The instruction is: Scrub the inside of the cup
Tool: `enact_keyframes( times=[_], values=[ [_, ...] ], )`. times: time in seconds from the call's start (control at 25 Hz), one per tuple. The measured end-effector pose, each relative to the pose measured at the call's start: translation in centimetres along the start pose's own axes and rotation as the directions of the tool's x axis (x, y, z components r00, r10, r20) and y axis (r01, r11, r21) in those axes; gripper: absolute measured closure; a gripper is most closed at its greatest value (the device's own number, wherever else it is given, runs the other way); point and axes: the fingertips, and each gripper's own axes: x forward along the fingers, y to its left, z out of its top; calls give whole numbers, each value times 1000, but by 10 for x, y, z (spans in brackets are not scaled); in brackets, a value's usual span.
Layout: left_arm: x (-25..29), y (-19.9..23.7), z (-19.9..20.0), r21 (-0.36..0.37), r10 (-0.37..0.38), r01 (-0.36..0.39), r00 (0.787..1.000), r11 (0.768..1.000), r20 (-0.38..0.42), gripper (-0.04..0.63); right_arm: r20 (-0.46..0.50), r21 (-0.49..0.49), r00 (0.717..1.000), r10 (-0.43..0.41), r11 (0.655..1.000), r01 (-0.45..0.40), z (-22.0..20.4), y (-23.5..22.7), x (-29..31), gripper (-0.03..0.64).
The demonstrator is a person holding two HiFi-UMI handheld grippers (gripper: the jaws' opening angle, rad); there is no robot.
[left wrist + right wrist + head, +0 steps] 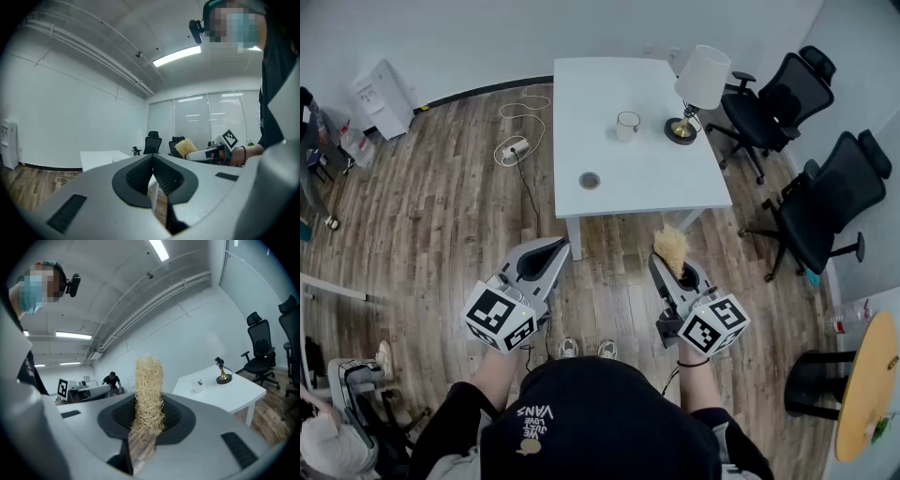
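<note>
A clear glass cup stands upright on the white table, near the lamp; it also shows small in the right gripper view as the cup. My right gripper is shut on a straw-coloured fibre scrubber, whose bristly tuft sticks up between the jaws. My left gripper is shut with nothing in it, its pads pressed together. Both grippers hang over the wood floor, in front of the table's near edge and well short of the cup.
A lamp with a white shade and brass base stands right of the cup. A small round disc lies on the table's near left. Two black office chairs stand at the right. A power strip and cable lie on the floor.
</note>
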Motion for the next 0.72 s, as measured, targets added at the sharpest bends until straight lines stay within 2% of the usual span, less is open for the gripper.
enact_keyframes(
  times=[0.36,0.56,0.72],
  values=[
    [5,-4,-2,-1,5,-5,1000,1000,-7,584,-6,-3,1000,5,1000,-5,1,-7,-1,523],
    [13,-6,-4,0,22,-22,1000,1000,-14,584,5,1,999,52,999,-52,4,-12,-2,523],
    [21,-6,-5,1,43,-43,999,999,-17,584,8,-7,998,55,998,-55,8,-21,-4,523]
  ],
)
